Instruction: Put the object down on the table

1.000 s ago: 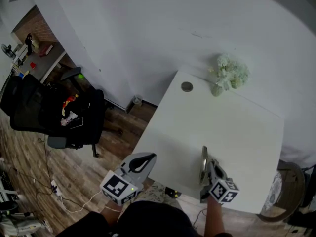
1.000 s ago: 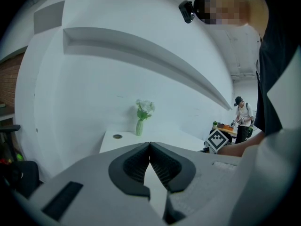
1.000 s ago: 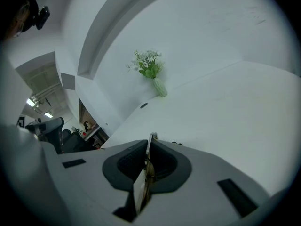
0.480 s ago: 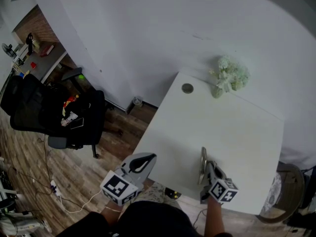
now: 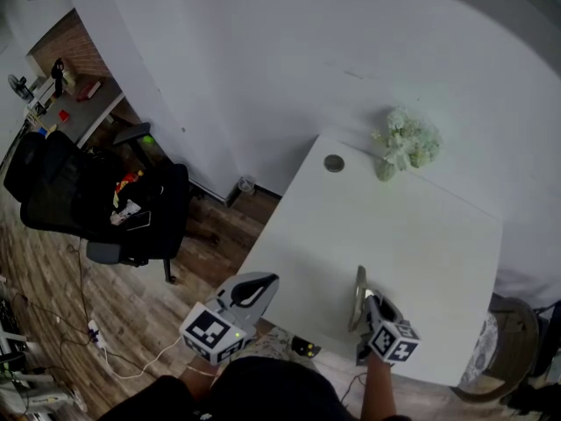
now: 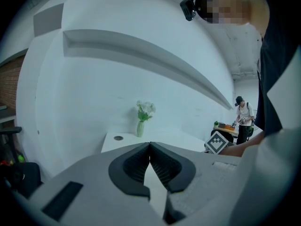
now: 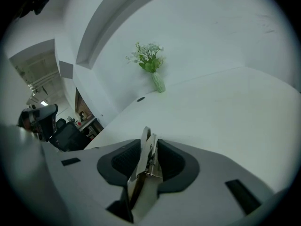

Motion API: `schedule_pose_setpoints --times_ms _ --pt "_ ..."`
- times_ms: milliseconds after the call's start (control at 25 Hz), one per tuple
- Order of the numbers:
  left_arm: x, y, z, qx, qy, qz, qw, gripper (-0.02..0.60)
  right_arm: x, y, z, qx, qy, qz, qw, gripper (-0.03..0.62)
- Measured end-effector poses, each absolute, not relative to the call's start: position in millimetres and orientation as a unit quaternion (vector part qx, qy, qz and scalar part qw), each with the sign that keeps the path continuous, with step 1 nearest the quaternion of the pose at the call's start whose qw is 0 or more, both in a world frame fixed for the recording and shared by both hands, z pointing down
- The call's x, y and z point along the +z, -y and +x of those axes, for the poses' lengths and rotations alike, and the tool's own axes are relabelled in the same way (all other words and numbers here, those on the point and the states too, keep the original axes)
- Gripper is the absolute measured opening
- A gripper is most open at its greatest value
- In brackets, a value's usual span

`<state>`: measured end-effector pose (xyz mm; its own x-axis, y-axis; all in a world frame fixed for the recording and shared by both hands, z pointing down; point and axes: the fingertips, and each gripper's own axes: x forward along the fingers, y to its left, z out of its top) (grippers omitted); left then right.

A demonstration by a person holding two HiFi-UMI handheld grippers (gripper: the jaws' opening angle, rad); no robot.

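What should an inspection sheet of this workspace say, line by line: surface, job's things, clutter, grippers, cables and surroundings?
Surface: white table, set against a white wall.
Job's things: thin metal object, on edge near the table's front edge; whether it rests on the table cannot be told.
Clutter: vase of flowers and round disc, both at the far side.
Grippers: left gripper beyond the table's left edge, fingers together, empty; right gripper with fingers opening, the metal object between them.
Cables: white cable on the floor at the left.
Surroundings: black office chair, wooden floor.
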<state>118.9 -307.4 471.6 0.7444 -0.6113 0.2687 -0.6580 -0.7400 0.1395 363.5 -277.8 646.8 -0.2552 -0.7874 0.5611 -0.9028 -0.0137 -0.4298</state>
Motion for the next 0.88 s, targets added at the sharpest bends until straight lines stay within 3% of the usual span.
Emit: schedule_pose_setpoints --times_ms 240,520,880 --pt "462 310 123 0.098 0.339 0.93 0.103 -0.002 618 277 384 0.347 0.69 0.634 0.046 0.12" --pt "449 319 138 0.081 0.326 0.937 0.097 -0.002 551 276 393 0.282 0.713 0.642 -0.004 0.012" --pt "450 331 156 0.068 0.308 0.944 0.097 -0.002 501 267 404 0.242 0.721 0.648 -0.042 -0.002"
